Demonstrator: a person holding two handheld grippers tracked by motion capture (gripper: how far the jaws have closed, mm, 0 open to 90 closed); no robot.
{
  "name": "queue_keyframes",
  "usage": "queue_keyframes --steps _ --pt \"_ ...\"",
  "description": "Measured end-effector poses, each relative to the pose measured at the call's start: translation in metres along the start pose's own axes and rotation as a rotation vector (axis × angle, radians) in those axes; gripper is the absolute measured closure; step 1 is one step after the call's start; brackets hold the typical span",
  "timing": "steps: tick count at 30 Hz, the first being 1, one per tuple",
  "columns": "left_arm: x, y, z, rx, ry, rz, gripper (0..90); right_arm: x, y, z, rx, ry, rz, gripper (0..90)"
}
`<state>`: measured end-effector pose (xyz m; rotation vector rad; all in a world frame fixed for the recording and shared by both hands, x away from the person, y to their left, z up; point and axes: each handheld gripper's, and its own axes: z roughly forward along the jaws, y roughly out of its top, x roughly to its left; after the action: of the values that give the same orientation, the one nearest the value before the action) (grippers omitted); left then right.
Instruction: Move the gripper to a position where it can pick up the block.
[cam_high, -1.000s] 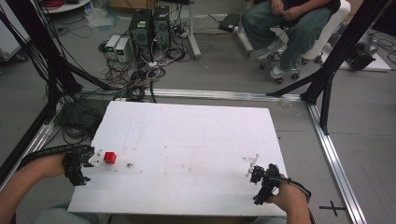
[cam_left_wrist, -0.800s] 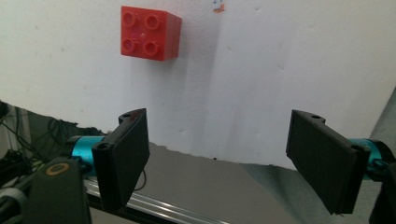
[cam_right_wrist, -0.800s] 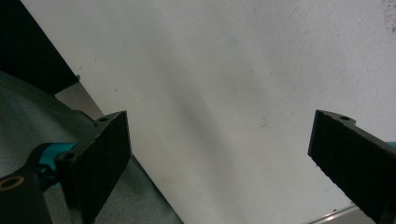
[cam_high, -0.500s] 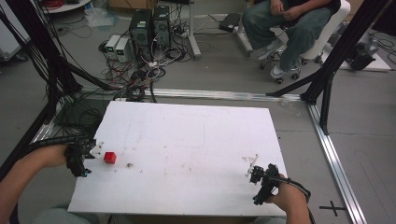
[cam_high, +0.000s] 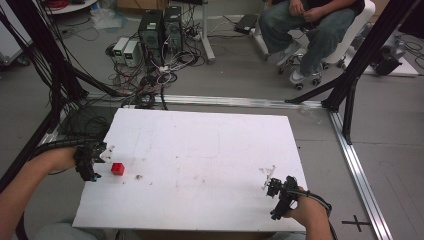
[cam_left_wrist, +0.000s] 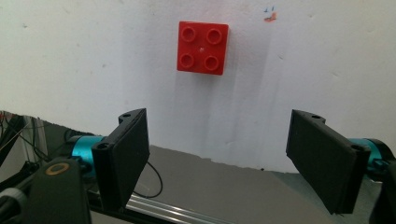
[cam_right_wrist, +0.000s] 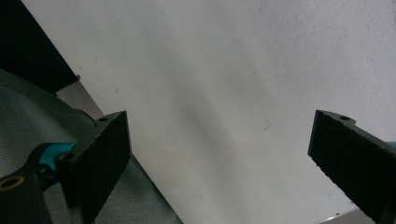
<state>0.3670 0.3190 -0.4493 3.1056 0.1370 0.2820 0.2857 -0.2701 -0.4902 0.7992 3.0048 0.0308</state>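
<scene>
red brick lies beyond left hand-held gripper's spread jaws.

red brick sole obstacle, tabletop prob. open

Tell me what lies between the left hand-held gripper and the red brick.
Nothing but bare white table: in the left gripper view the left hand-held gripper has its jaws wide apart, short of the red brick, with no object between.

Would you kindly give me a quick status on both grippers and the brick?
Left gripper open, short of the red brick. Right gripper open, empty, over bare table. Nothing between left gripper and brick.
</scene>
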Motion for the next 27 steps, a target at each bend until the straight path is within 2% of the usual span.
queue_keyframes --steps 6,13,27 --pt "0.008 0.003 0.006 0.000 -0.024 0.066 21.8 0.000 0.001 0.001 0.002 0.001 -0.006 5.3" --pt "0.016 0.009 0.015 0.004 -0.044 0.069 21.7 0.000 0.000 0.002 0.005 0.005 -0.003 5.2" --pt "0.022 0.018 0.036 0.003 -0.083 0.090 21.7 0.000 0.000 0.002 0.004 0.007 -0.005 5.3"
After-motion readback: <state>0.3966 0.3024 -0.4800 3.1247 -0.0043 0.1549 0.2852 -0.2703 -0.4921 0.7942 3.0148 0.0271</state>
